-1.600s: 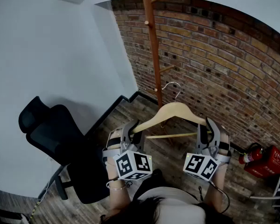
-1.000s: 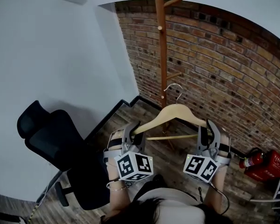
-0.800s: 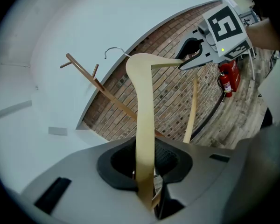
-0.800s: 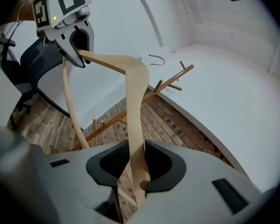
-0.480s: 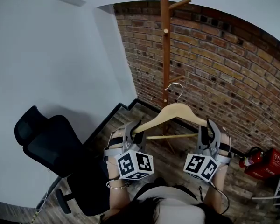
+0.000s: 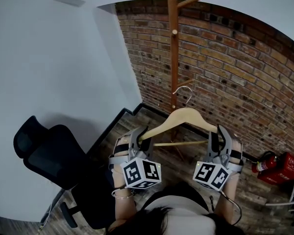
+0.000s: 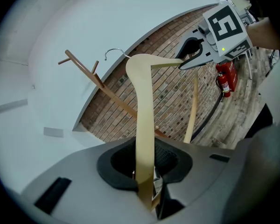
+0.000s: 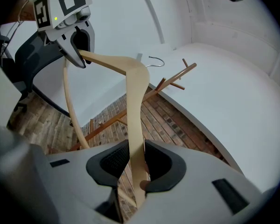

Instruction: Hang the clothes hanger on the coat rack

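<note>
A pale wooden clothes hanger (image 6: 185, 115) with a metal hook (image 6: 183, 92) is carried level in front of me, one end in each gripper. My left gripper (image 6: 141, 133) is shut on its left arm, and the wood runs between the pads in the left gripper view (image 7: 144, 125). On the right arm my right gripper (image 6: 216, 133) is shut likewise (image 8: 135, 106). The wooden coat rack (image 6: 173, 43) stands at the brick wall just beyond the hook, its pegs sticking out higher up. Hook and rack are apart.
A black office chair (image 6: 54, 155) stands at the left by the white wall. A red fire extinguisher (image 6: 279, 170) lies on the wooden floor at the right. The brick wall (image 6: 235, 72) closes off the space behind the rack.
Both grippers keep their hold on the hanger. In the head view the rack pole has shifted right until it stands behind the hook, and the chair has slid toward the lower left.
</note>
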Demonstrator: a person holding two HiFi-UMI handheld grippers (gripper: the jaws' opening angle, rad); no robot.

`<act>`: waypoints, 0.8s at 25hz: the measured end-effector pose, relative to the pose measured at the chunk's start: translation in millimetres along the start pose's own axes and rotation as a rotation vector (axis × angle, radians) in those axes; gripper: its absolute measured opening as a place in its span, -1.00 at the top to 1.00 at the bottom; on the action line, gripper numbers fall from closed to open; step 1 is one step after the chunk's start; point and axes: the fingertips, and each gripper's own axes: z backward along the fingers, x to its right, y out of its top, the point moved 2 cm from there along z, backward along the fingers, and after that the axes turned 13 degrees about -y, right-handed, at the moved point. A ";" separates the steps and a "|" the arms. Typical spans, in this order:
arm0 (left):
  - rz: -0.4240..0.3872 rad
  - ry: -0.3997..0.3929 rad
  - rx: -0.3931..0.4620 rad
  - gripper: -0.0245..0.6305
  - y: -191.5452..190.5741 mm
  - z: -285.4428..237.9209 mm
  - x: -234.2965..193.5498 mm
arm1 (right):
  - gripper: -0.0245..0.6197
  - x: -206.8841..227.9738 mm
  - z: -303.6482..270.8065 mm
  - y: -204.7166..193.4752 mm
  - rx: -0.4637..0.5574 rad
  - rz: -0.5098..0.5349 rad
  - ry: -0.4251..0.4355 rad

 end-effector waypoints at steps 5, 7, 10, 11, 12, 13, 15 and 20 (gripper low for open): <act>-0.001 -0.006 0.000 0.67 -0.4 -10.0 -4.1 | 0.57 -4.3 -10.3 -3.3 -0.005 -0.001 0.002; 0.001 -0.003 -0.001 0.67 0.3 -14.8 -7.1 | 0.57 -3.9 -16.4 -3.5 0.000 -0.002 0.001; 0.005 0.004 -0.003 0.67 2.3 -22.8 -12.3 | 0.56 -2.1 -27.5 -1.9 0.005 -0.006 0.002; 0.008 0.007 -0.004 0.67 3.4 -24.6 -14.0 | 0.57 -1.9 -30.8 -1.9 0.008 -0.007 0.002; 0.014 0.011 -0.005 0.67 4.7 -25.9 -16.1 | 0.56 -1.8 -34.1 -1.7 0.013 -0.009 0.003; 0.017 0.016 -0.007 0.67 5.5 -27.4 -18.5 | 0.57 -1.6 -37.5 -1.1 0.019 -0.011 0.003; 0.010 0.027 -0.012 0.67 5.1 -33.3 -23.4 | 0.56 -1.5 -45.9 0.0 0.030 -0.013 0.003; 0.015 0.037 -0.023 0.67 6.4 -46.9 -36.4 | 0.56 -0.6 -68.1 3.8 0.045 -0.013 0.012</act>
